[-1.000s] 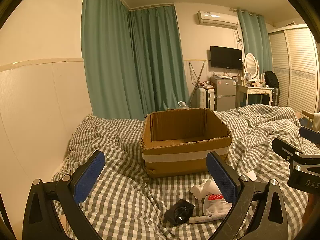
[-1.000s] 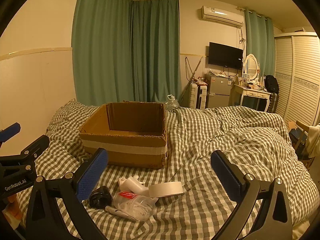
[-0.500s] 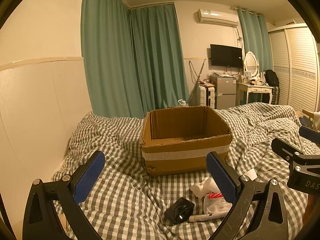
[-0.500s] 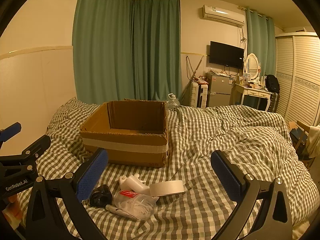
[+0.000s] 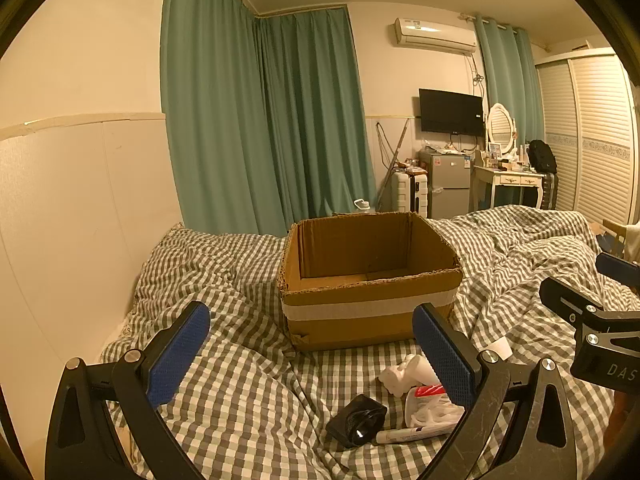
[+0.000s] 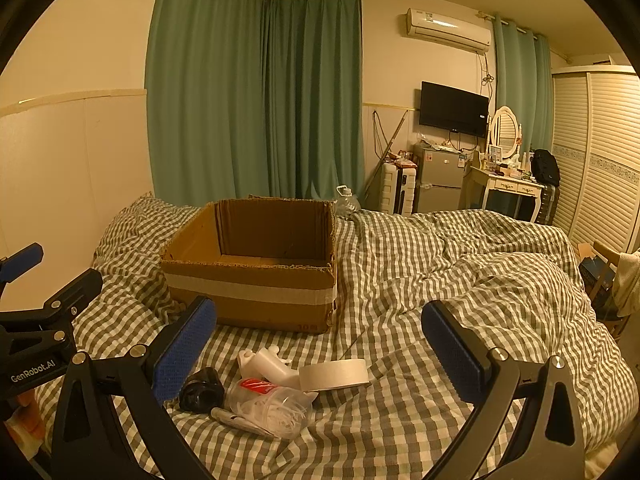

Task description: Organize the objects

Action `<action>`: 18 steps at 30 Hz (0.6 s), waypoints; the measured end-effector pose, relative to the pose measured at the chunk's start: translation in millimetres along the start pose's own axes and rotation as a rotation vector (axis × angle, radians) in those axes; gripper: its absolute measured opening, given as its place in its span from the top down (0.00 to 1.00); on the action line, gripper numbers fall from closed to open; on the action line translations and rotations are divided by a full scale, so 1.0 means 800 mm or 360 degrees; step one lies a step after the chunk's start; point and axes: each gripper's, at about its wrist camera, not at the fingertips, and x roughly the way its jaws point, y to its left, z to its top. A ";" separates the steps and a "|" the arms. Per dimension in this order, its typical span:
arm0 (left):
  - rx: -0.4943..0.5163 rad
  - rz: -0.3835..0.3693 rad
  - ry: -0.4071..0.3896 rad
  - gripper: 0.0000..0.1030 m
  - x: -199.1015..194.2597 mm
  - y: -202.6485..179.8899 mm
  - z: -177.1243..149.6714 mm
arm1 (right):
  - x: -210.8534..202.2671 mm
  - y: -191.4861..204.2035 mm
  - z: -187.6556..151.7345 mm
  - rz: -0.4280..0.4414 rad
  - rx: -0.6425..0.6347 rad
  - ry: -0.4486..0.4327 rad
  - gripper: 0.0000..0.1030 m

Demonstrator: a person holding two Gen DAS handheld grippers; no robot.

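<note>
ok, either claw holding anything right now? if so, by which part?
Nothing is held. Left claw and right claw are both wide open above the bed; the tape roll, bag and other items lie loose on the duvet.

Two low wrist views across the bed [image 5: 248,360], sharing the cardboard box [image 6: 256,292].

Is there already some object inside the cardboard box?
No, the cardboard box shows only bare floor, and the tape roll lies on the bed.
</note>
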 end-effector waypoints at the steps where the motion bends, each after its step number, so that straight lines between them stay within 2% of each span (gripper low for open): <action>1: 0.0000 0.0001 0.0000 0.00 0.000 0.000 0.000 | 0.000 0.000 0.000 0.0000 -0.0001 -0.0001 0.00; 18: -0.0020 -0.0025 0.0013 0.00 0.002 0.002 -0.001 | -0.002 -0.002 0.000 -0.0005 -0.0010 0.0006 0.00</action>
